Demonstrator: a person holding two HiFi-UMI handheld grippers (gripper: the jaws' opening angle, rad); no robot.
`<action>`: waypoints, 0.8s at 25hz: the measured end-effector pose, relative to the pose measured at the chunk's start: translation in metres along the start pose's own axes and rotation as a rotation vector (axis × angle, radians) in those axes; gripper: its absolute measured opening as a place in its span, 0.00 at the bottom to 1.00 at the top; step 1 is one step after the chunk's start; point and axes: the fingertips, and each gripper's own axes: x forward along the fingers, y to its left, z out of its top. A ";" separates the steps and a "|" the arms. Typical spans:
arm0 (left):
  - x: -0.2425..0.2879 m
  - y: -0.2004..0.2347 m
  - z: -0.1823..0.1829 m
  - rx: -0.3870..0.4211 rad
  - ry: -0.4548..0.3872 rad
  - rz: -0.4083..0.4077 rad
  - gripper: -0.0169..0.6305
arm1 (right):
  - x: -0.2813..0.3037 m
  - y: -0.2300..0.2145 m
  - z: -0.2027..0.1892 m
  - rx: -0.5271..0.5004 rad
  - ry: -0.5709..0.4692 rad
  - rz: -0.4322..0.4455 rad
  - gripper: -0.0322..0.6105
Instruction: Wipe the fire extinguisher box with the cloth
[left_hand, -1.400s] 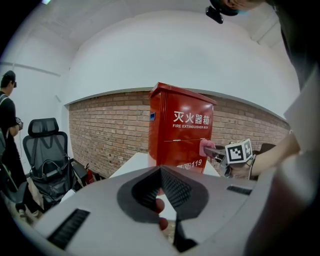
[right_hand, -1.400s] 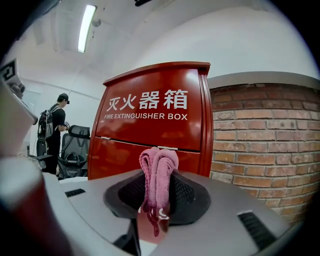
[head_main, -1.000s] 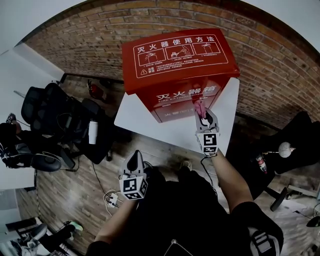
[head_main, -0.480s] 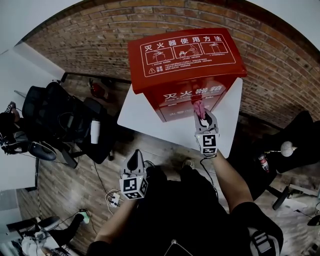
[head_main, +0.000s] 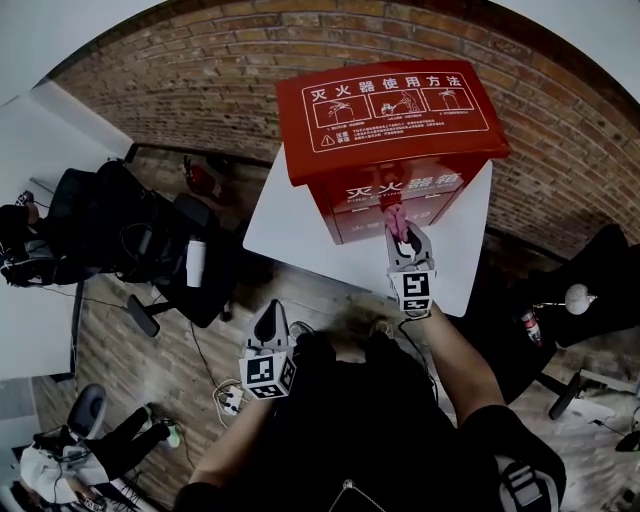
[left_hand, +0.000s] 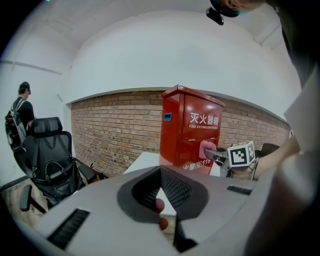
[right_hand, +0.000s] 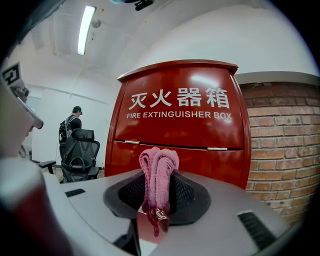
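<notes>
A red fire extinguisher box stands on a white table by a brick wall; its sloped top carries white instruction print. In the right gripper view the box fills the middle, lettered FIRE EXTINGUISHER BOX. My right gripper is shut on a folded pink cloth, whose tip sits at or just short of the lower front panel. The cloth stands upright between the jaws. My left gripper hangs low over the floor, shut with nothing in it. From the left gripper view I see the box and the cloth.
A black office chair with a white bottle stands left of the table. Cables and a power strip lie on the wood floor. A person stands far left. A brick wall runs behind the box.
The head view has shifted, so the box and table sit further right and lower in frame. The right gripper keeps the cloth near the box's front; the left gripper has barely moved.
</notes>
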 end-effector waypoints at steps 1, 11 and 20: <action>-0.001 0.002 0.000 -0.001 0.000 0.000 0.07 | 0.001 0.002 0.000 0.001 0.001 0.001 0.22; -0.003 0.028 0.013 0.010 -0.002 -0.011 0.07 | 0.012 0.046 0.007 -0.007 0.006 0.032 0.22; 0.000 0.056 0.021 0.025 -0.004 -0.037 0.07 | 0.020 0.079 0.012 -0.005 0.013 0.037 0.22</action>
